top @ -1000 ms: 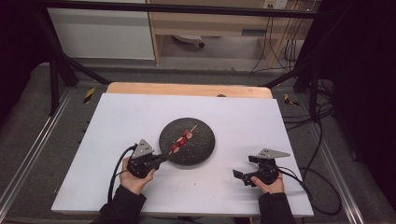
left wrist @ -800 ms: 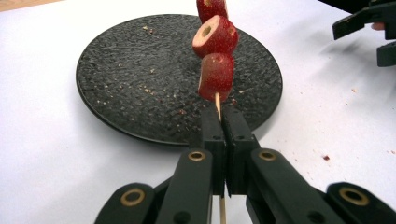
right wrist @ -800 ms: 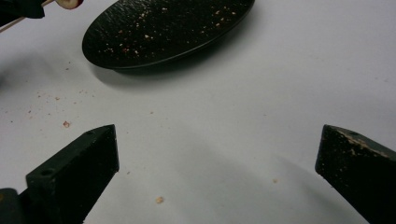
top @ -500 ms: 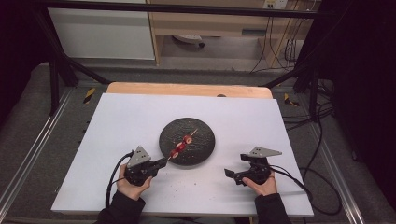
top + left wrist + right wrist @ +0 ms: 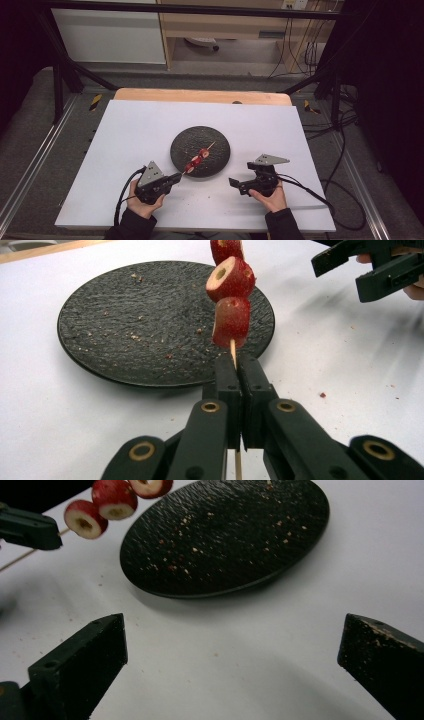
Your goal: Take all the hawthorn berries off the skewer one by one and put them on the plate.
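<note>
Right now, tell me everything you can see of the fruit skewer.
The skewer is a thin pale wooden stick threaded with round red fruit pieces, three countable in the right gripper view, their cut faces pale with a hollow centre. The left gripper clamps the bare stick just below the lowest piece, jaws shut on it. It is lifted, slanting up over the near rim of the dark, crumb-speckled plate; the fruit touches nothing else.

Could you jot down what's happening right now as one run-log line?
left tongs: shut on skewer | fruit slices: raised over black plate | right tongs: open, empty, beside plate
</note>
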A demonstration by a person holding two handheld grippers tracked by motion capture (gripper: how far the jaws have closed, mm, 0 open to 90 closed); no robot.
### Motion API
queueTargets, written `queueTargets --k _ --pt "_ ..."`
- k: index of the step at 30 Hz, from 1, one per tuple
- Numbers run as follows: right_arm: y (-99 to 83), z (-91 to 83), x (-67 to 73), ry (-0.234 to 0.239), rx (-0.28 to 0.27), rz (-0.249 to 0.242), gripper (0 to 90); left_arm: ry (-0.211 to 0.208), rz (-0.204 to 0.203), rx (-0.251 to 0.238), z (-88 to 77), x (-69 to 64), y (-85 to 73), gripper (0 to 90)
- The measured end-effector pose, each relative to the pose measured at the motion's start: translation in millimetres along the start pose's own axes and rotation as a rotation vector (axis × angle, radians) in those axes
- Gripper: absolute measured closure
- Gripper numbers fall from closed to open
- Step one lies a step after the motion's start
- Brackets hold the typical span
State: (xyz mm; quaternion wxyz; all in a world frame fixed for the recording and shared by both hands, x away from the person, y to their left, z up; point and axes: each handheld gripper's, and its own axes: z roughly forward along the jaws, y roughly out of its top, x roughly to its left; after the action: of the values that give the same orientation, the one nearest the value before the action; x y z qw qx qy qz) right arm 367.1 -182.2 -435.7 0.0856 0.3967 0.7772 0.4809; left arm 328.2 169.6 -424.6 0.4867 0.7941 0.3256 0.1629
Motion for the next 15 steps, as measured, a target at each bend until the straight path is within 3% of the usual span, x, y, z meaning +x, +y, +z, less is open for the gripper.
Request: queueTargets --k 7,15 --pt "21.6 12.6 19.2 0.045 -0.036 -0.001 3.0 0.001 0.001 -0.005 -0.5 -1.8 -0.5 88.3" --pt "38.8 26.7 30.8 0.046 -0.064 0.009 6.3 -0.004 0.010 0.002 1.7 -5.3 -1.7 88.4"
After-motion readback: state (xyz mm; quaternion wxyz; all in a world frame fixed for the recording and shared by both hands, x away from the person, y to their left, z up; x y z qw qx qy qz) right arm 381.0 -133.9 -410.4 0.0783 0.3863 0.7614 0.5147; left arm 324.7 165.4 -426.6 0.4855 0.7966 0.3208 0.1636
